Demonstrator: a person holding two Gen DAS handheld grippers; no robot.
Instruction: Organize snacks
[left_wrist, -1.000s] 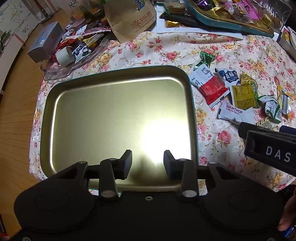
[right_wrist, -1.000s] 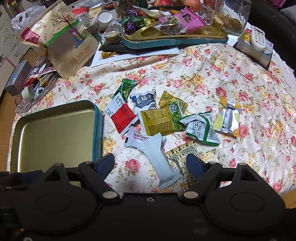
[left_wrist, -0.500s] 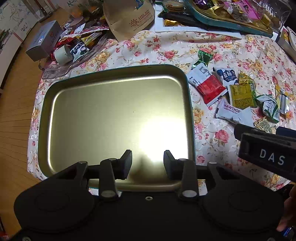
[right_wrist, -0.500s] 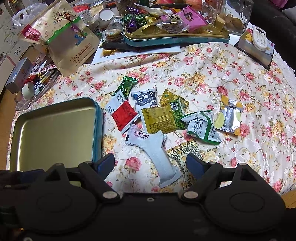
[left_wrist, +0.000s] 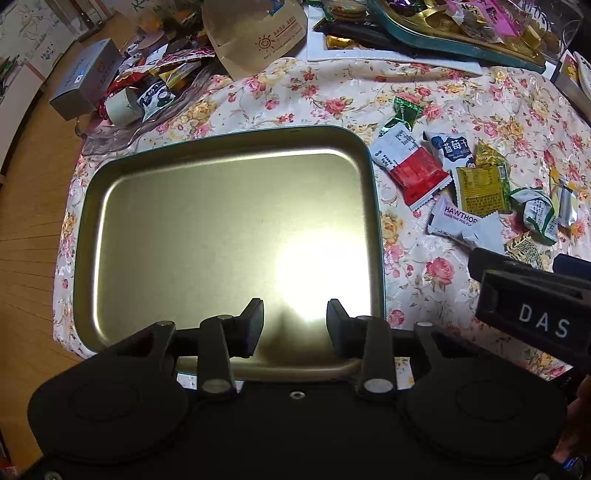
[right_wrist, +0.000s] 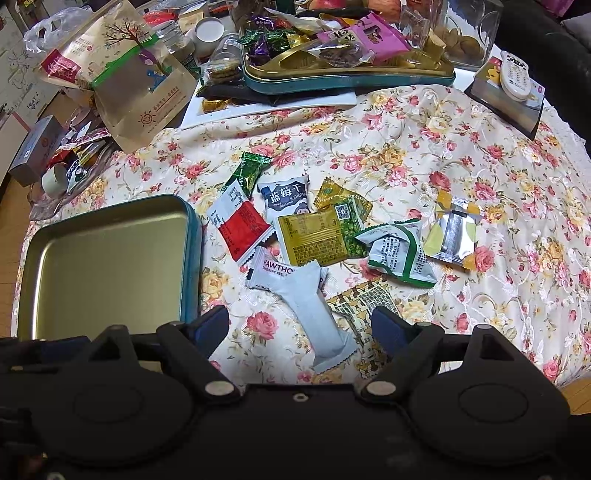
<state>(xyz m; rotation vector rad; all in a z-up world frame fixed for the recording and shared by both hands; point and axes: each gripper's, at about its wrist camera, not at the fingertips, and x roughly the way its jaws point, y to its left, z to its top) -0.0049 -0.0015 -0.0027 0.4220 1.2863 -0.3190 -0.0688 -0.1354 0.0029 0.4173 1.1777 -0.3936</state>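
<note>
Both our grippers hang open and empty over the table.
Only our right gripper (right_wrist: 299, 325) sees the remote (right_wrist: 515, 75); our left gripper (left_wrist: 295, 325) faces the tin (left_wrist: 373, 177), beside a "HAWTHORN" packet (left_wrist: 456, 221).

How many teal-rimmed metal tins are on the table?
2. The empty tin lies nearest, left of the loose packets; the full tin sits at the far edge. Clutter may hide more.

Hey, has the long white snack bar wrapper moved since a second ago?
No. The long white snack bar wrapper lies across the Hawthorn packet as before, beside the teal-rimmed metal tray.
</note>
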